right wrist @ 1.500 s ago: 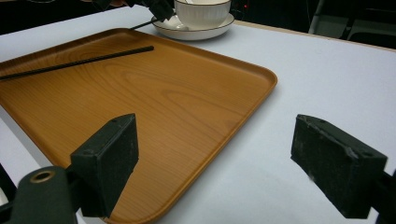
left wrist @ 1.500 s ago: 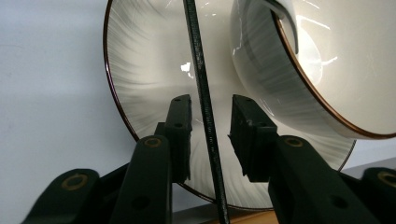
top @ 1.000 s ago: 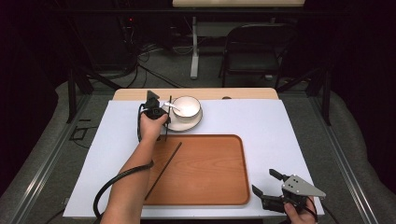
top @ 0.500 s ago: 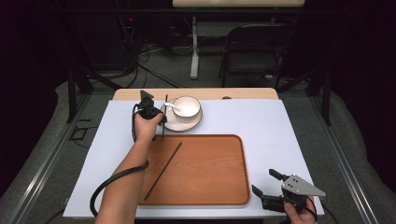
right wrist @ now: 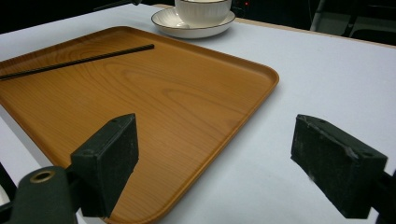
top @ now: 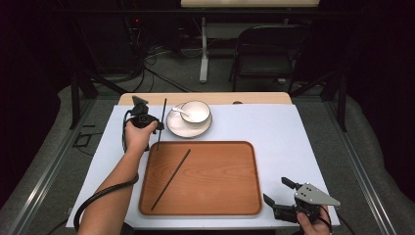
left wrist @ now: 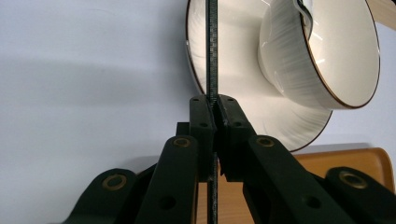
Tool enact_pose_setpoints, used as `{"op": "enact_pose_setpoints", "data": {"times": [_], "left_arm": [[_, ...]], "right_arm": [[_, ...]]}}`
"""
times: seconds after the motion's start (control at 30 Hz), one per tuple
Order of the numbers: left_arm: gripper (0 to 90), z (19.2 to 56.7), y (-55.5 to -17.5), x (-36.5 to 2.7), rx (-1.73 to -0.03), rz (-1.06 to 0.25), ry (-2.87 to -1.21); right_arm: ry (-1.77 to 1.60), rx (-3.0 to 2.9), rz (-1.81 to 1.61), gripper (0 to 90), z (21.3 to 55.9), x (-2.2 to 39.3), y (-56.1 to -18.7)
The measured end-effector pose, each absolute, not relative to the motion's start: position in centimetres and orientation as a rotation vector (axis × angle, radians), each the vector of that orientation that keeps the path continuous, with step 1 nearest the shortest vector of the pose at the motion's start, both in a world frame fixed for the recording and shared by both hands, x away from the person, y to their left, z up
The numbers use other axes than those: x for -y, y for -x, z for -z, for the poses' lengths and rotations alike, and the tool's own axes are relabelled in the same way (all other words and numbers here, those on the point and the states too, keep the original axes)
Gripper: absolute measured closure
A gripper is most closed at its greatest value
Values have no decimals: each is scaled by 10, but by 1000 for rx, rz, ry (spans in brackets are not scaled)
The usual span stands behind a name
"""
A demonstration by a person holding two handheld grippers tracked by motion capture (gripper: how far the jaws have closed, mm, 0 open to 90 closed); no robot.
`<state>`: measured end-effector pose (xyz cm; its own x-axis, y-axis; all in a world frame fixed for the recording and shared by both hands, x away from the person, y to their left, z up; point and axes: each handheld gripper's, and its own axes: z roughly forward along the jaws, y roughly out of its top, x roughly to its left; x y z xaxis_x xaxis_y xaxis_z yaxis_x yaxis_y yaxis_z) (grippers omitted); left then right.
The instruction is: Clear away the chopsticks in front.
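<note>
My left gripper [top: 147, 119] is closed tightly on one black chopstick [top: 162, 122]; in the left gripper view the two jaws press flat on the chopstick [left wrist: 211, 56] from both sides, with no gap that I can see. In the high view this chopstick stands nearly upright beside the saucer [top: 176, 128], close to its left rim, above the far left corner of the wooden tray [top: 235, 186]. The bowl [top: 196, 111] sits on the saucer with a white spoon [top: 179, 111] inside. The second chopstick [top: 170, 179] lies diagonally on the tray, well apart from the first one.

My right gripper [top: 283, 198] is wide open and holds nothing. It hangs over the white bench [top: 293, 132] near the tray's near right corner, and in the right gripper view the tray edge [right wrist: 261, 88] passes between its two pads [right wrist: 109, 158].

I think the likely job is to put this chopstick on the tray next to its partner. The risks I see are these:

- The chopstick is thin and smooth and I hold it at only one short place, so it can rotate between the jaws when I tilt my hand.
- Its end is very close to the saucer [left wrist: 243, 88] and the bowl [left wrist: 322, 56]. If I swing it to the right, it can hit the rim and push the bowl or shake the spoon.
- If I open the jaws while it is so upright, it can bounce and roll off the tray onto the bench.
</note>
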<state>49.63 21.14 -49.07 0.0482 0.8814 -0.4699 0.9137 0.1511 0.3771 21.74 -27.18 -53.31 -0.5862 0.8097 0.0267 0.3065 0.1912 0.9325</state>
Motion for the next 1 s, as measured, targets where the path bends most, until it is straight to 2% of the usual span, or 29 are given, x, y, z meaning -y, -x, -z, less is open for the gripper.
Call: {"op": "enact_pose_setpoints", "data": {"times": [0.4, 0.73, 1.0], "left_arm": [[858, 480, -460, -231, -1734, 69, -1773], [858, 477, -420, -233, -1646, 117, -1810], [858, 471, -391, -229, -1566, 103, -1872]], "right_arm": [[-1042, -1987, -1389, 145, 533, 272, -217], [-1047, -1984, -1384, 145, 533, 272, -217], [-1049, -1984, -1381, 145, 533, 272, -216]]}}
